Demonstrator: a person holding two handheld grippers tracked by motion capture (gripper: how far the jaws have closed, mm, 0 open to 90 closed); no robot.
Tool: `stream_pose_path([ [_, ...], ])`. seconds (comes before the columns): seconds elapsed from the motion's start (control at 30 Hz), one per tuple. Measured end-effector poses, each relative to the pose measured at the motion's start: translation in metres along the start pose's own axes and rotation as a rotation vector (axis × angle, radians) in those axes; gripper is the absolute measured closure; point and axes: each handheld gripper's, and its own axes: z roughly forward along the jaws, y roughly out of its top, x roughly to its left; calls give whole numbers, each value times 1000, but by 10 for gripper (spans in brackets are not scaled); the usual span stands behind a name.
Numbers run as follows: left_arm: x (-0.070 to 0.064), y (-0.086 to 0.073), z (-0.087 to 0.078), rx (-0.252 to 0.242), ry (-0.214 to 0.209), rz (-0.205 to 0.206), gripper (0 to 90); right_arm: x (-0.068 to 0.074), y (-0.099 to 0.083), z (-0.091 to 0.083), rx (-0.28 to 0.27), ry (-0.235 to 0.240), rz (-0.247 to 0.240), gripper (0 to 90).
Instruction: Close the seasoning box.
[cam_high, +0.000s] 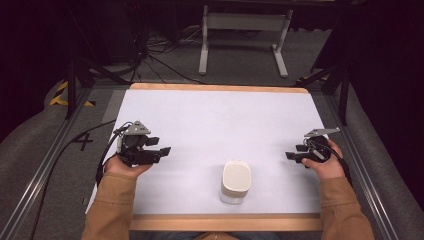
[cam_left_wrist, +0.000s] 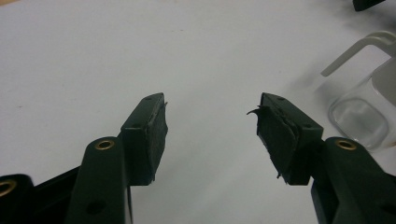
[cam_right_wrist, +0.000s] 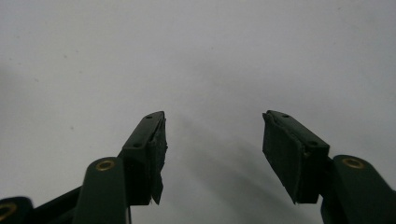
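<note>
The left gripper (cam_high: 159, 148) hovers over the white table (cam_high: 210, 120), jaws spread wide with nothing between them. The right gripper (cam_high: 295, 155) is likewise wide open and holds nothing. Between the two, well apart from each, a clear container with a white lid (cam_high: 235, 181) stands upright near the table's front edge (its clear wall and a white handle appear at the left gripper view's right side).
</note>
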Motion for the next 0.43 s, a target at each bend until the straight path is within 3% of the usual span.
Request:
stream_pose_path([
  [0.3, 0, 1, -1, -4, -5, 0, 426, 6, -1, 7, 22, 3, -42, 392],
  [0.43, 0, 2, -1, -2, -3, 6, 426, 7, -1, 6, 1, -4, -51, 393],
])
